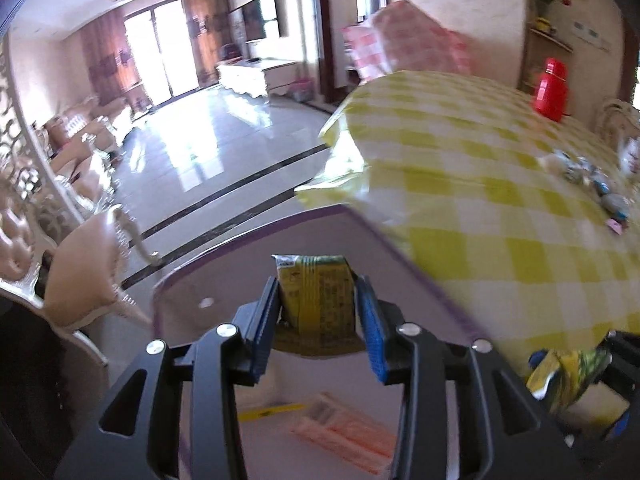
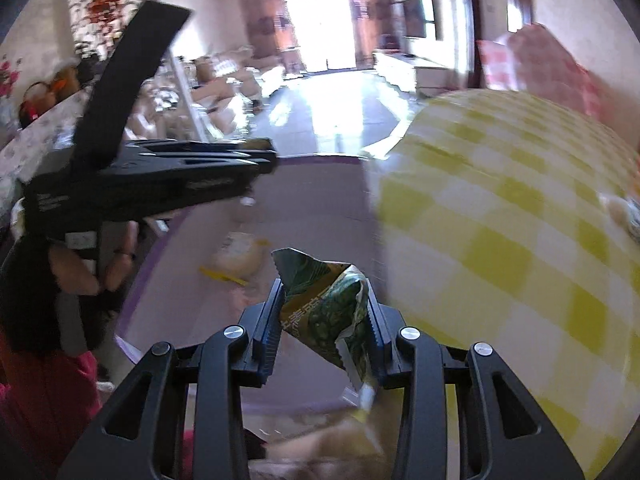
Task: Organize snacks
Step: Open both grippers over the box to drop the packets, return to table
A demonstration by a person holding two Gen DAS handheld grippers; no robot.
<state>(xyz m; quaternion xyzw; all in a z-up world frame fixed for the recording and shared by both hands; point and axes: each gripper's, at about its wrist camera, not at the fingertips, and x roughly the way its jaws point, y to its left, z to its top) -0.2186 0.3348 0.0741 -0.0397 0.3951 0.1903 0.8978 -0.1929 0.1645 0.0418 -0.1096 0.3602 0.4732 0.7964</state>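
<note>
Yellow packet (image 1: 316,296) in our left tool (image 1: 317,320), green packet (image 2: 332,312) in right tool (image 2: 326,332).
We held both over the tray (image 1: 384,248); loose snacks (image 1: 596,184) remained near the table's (image 1: 480,200) far edge.

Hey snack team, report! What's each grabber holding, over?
Left gripper shut on yellow snack packet. Right gripper shut on green snack packet. Both over purple bin. Nothing blocking.

Both cameras sit just behind their own fingers, looking forward along them, close above a purple-rimmed tray (image 1: 248,236) at the near edge of the surface (image 1: 500,184) in its yellow check cloth. The left wrist view faces across the tray toward the living room and window. The right wrist view faces much the same way from further right, taking in the left gripper (image 2: 264,160) side-on. Both share the tray, cloth and room.
</note>
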